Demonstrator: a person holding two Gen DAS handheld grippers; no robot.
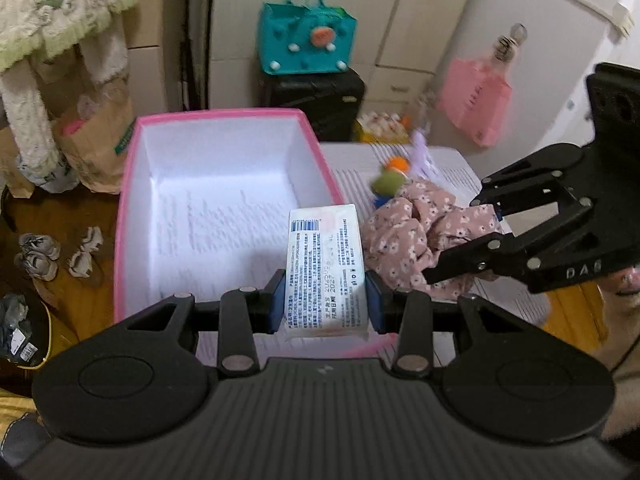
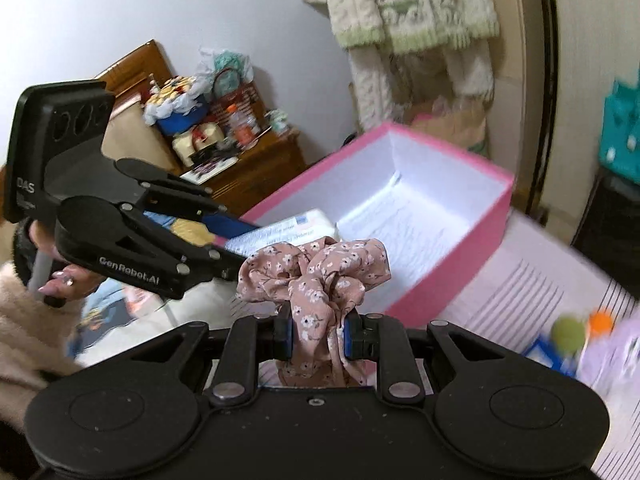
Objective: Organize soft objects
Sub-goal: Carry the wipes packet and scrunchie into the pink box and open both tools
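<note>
The pink floral scrunchie [image 2: 316, 276] is held up in the air, near the right wall of the pink box [image 2: 448, 264], and it is not inside the box. Your right gripper [image 2: 318, 338] is clenched on it: the two blue pads press the gathered cloth from both sides, and the ruffled part stands above the fingers while a small part hangs below them. This gripper points downward at a slant, toward the box.

The white tissue pack [image 1: 326, 268] is also lifted, over the near right corner of the box. Your left gripper [image 1: 326, 304] grasps it by its near end, with one blue pad on each long side, so the pack sticks out forward along the fingers, printed side up. This gripper also tilts downward. In the right wrist view your hand [image 2: 64, 276] on its handle is seen, with a beige fluffy sleeve [image 2: 28, 320].

The two grippers are just beside each other, the scrunchie to the right of the pack.

The box is open and white inside, and it stands on a striped white surface [image 2: 532, 292]. On this surface, far right, lie small blurred toys, one green [image 2: 568, 334] and one orange [image 2: 600, 322].
</note>
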